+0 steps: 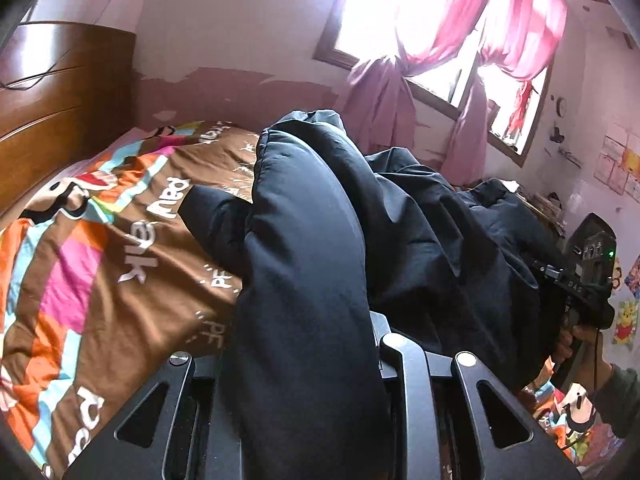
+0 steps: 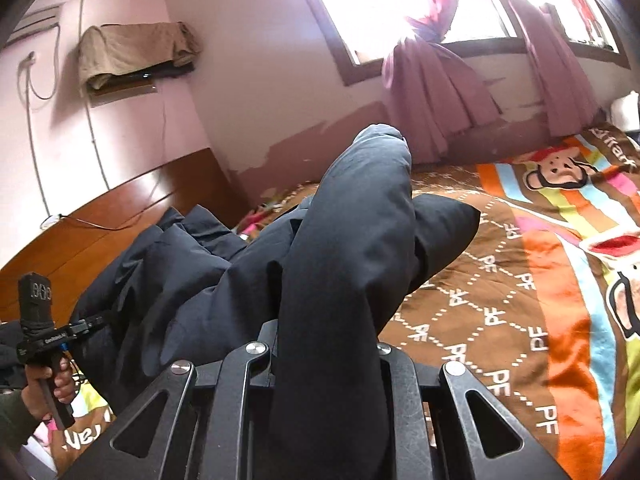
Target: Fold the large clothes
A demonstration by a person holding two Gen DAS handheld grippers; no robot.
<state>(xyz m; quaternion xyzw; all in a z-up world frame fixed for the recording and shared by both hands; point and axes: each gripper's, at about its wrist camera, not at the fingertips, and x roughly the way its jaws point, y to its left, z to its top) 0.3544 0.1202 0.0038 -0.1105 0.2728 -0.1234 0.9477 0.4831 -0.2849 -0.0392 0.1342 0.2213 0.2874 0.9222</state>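
Note:
A large black padded jacket lies bunched on the bed; it also shows in the right wrist view. My left gripper is shut on a thick fold of the jacket that rises between its fingers and hides the tips. My right gripper is shut on another thick fold of the jacket, tips hidden too. Each gripper is seen from the other's camera: the right one at the jacket's right side, the left one at its left side.
The bed has a brown, orange and striped cartoon blanket, also seen in the right wrist view. A wooden headboard stands at one end. A window with pink curtains is on the far wall.

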